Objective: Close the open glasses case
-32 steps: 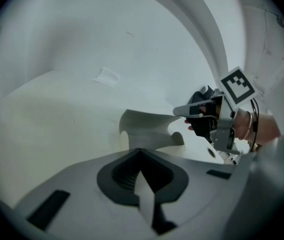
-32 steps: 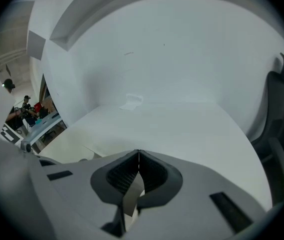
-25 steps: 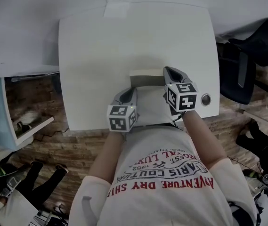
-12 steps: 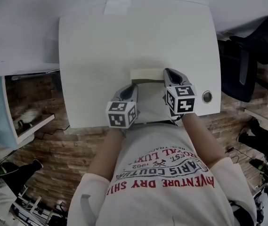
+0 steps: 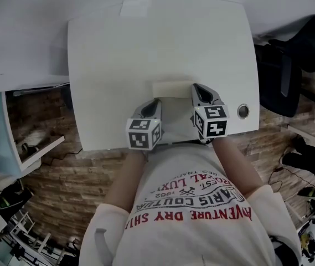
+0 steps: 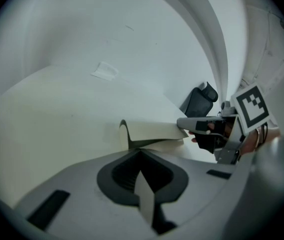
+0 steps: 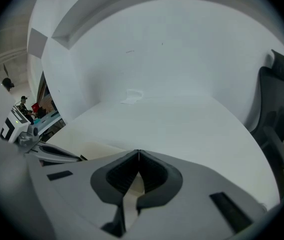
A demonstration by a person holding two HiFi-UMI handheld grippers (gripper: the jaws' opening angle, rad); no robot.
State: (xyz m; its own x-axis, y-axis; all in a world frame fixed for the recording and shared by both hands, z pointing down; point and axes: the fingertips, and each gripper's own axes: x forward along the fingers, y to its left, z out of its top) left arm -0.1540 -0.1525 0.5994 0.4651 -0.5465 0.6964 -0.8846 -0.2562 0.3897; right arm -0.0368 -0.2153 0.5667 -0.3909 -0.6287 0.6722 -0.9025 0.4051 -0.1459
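— How do the jaws stand?
— On my left gripper they're pressed together, holding nothing; my right gripper likewise, its tip against the lid's right end.
— And the glasses case?
— On the bench, just ahead of both; a dark gap shows under the lid, so I judge closing is under way; next, press down evenly.
— Count?
— Two grippers; one case; one bench.
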